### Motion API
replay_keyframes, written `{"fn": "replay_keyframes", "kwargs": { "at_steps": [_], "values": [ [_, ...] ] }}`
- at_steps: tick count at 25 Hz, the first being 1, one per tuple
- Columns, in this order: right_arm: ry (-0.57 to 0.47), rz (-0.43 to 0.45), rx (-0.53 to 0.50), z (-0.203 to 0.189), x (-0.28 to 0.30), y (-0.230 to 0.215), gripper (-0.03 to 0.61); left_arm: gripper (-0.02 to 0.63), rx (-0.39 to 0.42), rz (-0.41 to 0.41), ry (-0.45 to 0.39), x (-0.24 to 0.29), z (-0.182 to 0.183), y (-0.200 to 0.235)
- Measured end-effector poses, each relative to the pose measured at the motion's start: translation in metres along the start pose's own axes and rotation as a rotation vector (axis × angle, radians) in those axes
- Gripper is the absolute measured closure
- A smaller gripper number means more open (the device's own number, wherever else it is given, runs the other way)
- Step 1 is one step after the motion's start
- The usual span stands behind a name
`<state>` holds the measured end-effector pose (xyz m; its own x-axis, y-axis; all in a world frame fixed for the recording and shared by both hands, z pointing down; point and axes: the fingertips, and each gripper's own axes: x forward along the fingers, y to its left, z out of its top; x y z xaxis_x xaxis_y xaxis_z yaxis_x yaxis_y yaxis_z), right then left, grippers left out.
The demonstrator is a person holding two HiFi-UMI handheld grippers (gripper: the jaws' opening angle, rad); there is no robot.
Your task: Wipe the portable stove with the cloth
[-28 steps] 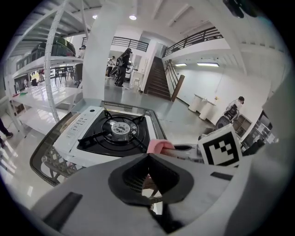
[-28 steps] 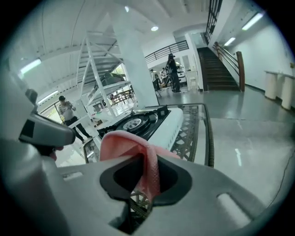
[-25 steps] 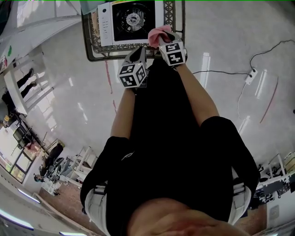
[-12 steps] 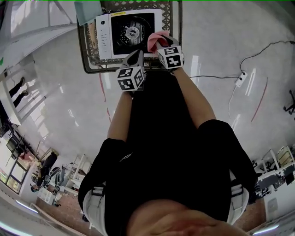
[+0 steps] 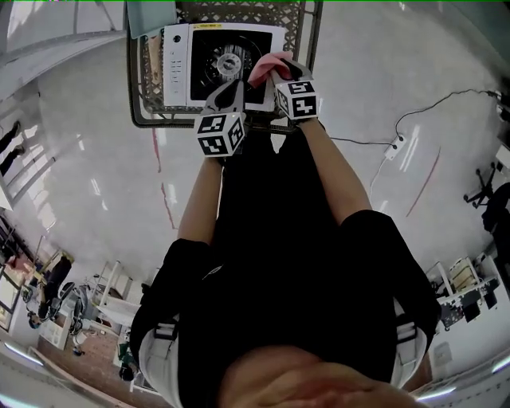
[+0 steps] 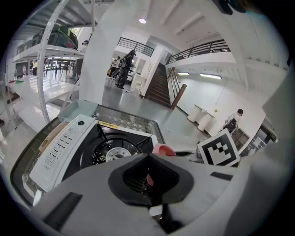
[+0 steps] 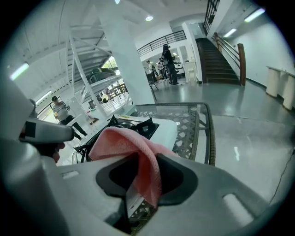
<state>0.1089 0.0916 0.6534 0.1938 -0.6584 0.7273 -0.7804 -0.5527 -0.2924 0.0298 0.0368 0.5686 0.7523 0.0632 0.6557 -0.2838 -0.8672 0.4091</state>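
Observation:
The portable stove (image 5: pixel 179 56), white with a black burner well, lies on a glass table with a woven rim (image 5: pixel 143 119). My right gripper (image 5: pixel 275 73) hangs over the stove's near right part, shut on the pink cloth (image 5: pixel 267 65). Its jaws have just been opening, and the cloth (image 7: pixel 133 147) still stands pinched between them, draped over the top. My left gripper (image 5: pixel 231 89) sits just left of it above the stove's front edge, shut and holding nothing. In the left gripper view the burner (image 6: pixel 113 154) lies ahead and the cloth (image 6: pixel 163 150) shows past the jaws.
A teal sheet (image 5: pixel 143 20) lies at the table's far left corner. A power strip and cable (image 5: pixel 390 147) trail over the glossy floor to the right. The table's rim (image 7: pixel 209 133) runs along the stove's right side.
Both grippers have moved forward from the table's near edge to over the stove, the cloth going with the right one. The left gripper has closed in beside the cloth.

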Motion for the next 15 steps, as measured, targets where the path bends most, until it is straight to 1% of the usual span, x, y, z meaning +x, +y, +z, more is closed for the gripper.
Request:
{"fn": "replay_keyframes", "kwargs": {
  "at_steps": [3,6,10,12,15],
  "values": [
    [-0.015,0.037,-0.069,0.01,0.007,-0.004,0.448,0.614,-0.027,0.066,-0.014,0.006,0.001,0.0],
    [-0.024,0.075,-0.118,0.022,0.013,-0.013,0.441,0.614,-0.064,0.165,-0.044,0.01,0.007,-0.001],
    [-0.004,0.155,-0.164,0.028,0.017,-0.018,0.419,0.614,-0.184,0.304,-0.101,0.004,0.011,-0.005],
    [0.01,0.194,-0.22,0.032,0.018,-0.02,0.406,0.614,-0.231,0.361,-0.126,0.002,0.012,-0.013],
    [0.027,0.229,-0.336,0.047,0.021,-0.025,0.399,0.614,-0.273,0.423,-0.166,0.001,0.016,-0.025]
  ]
}}
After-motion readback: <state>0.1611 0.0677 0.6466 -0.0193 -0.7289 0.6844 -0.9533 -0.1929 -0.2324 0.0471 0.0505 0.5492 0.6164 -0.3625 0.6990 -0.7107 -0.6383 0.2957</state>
